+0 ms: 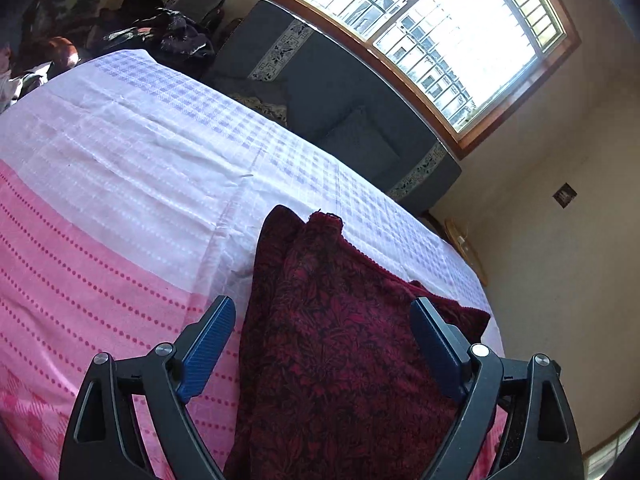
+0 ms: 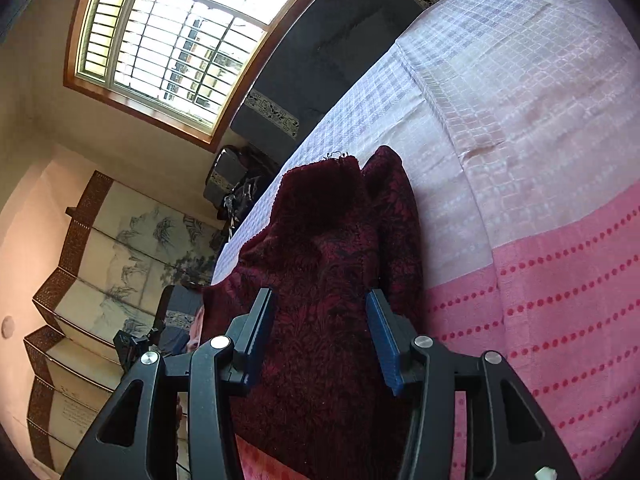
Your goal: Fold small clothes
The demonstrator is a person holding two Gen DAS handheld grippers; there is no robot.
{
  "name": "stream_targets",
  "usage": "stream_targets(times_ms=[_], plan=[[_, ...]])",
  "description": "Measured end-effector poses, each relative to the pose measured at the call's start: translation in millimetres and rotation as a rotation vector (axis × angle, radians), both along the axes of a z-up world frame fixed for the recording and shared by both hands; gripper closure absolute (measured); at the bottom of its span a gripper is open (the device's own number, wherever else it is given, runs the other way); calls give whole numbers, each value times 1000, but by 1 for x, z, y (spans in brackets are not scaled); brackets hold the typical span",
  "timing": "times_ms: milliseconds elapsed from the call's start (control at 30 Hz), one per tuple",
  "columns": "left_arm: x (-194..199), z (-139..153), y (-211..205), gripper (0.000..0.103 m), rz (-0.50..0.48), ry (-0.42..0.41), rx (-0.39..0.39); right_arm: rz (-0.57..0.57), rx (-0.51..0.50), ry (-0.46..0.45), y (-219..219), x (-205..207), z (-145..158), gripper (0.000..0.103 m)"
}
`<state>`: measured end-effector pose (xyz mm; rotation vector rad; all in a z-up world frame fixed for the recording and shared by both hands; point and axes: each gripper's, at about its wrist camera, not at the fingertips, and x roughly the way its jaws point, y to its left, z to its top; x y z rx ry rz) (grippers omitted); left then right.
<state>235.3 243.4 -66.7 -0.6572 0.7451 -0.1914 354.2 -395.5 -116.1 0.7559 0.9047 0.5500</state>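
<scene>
A dark red garment with a black leaf pattern lies folded into a long strip on the pink and white bed cover. My left gripper stands wide open over its near end, with the cloth lying between and below the blue pads, which do not press on it. In the right wrist view the same garment runs away from me toward the far bed edge. My right gripper is open about halfway, its pads either side of the cloth and clear of it.
Dark blue sofa cushions line the far side of the bed under a barred window. A heap of dark clothes sits past the far left corner. A painted folding screen stands beyond the bed's edge.
</scene>
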Motion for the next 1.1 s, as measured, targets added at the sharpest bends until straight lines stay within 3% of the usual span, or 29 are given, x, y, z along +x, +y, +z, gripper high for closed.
stream_targets(times_ms=[300,367,400,433,500,533,567,633,933,1100], plan=[[-22,-35,-7,18,-39,112,55,51,-42,17,8,-45,-9,57],[-22,-37,-8,46,-53,133,52,57,-42,32,11,-51,-15,57],[-22,-38,-10,68,-65,148,60,59,-44,37,12,-54,-18,57],[-23,-39,-12,81,-69,154,68,62,-47,40,13,-55,-20,57],[-29,-38,-16,83,-69,152,85,70,-56,37,16,-59,-23,58],[-32,-39,-17,85,-65,157,90,73,-57,31,17,-61,-23,65],[-36,-39,-17,85,-57,160,79,75,-63,31,19,-62,-22,80],[-45,-37,-14,87,-36,153,33,69,-72,34,18,-65,-21,93],[-90,-40,-17,91,-43,165,18,81,-21,18,10,-88,-17,94],[-117,-53,-18,91,-67,190,20,73,-9,59,4,-92,-28,94]])
